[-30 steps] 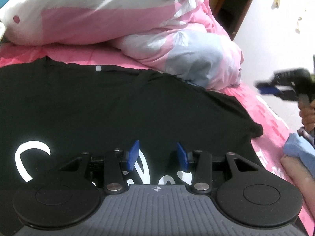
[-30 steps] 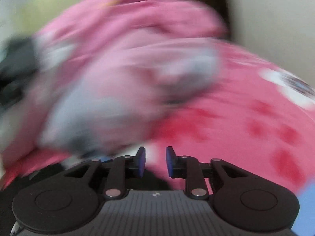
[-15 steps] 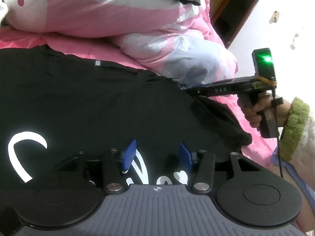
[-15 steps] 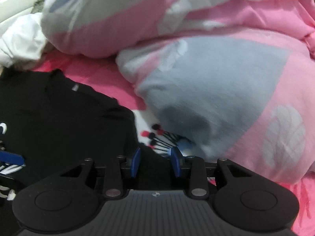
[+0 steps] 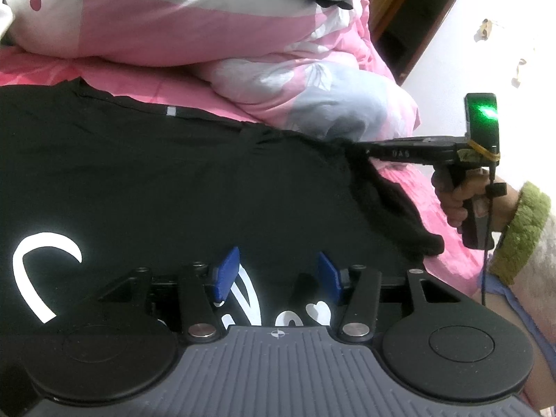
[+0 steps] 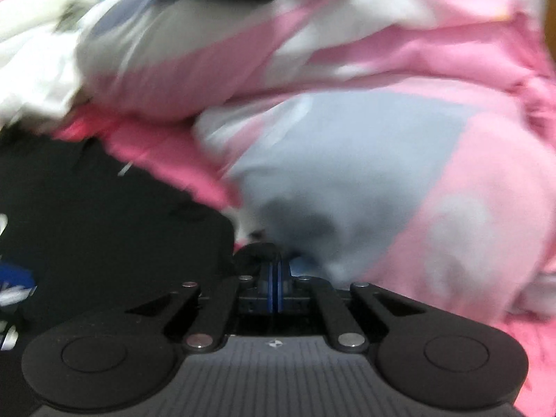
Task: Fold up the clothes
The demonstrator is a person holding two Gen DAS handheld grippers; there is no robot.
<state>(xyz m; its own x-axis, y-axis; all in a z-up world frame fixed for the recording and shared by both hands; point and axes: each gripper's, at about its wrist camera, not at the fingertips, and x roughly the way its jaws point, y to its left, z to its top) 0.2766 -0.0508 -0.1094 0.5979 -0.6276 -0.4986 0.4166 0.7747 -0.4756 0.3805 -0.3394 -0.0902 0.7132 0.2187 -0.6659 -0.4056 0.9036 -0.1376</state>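
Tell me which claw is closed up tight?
The right claw: its blue pads are pressed together at the edge of the black T-shirt. The left claw has a gap between its pads and hangs over the shirt's white print.

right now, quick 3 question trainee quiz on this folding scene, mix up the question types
1. True or false: the right claw is shut on the black t-shirt at the shoulder by its right sleeve.
2. Which claw has nothing between its pads? A) left claw B) right claw
3. Fill in: the pink bedsheet lies ____ the t-shirt.

Key:
1. True. Both views show a pinch of black cloth at its tips.
2. A. Its blue pads stand apart above the white print.
3. Under.
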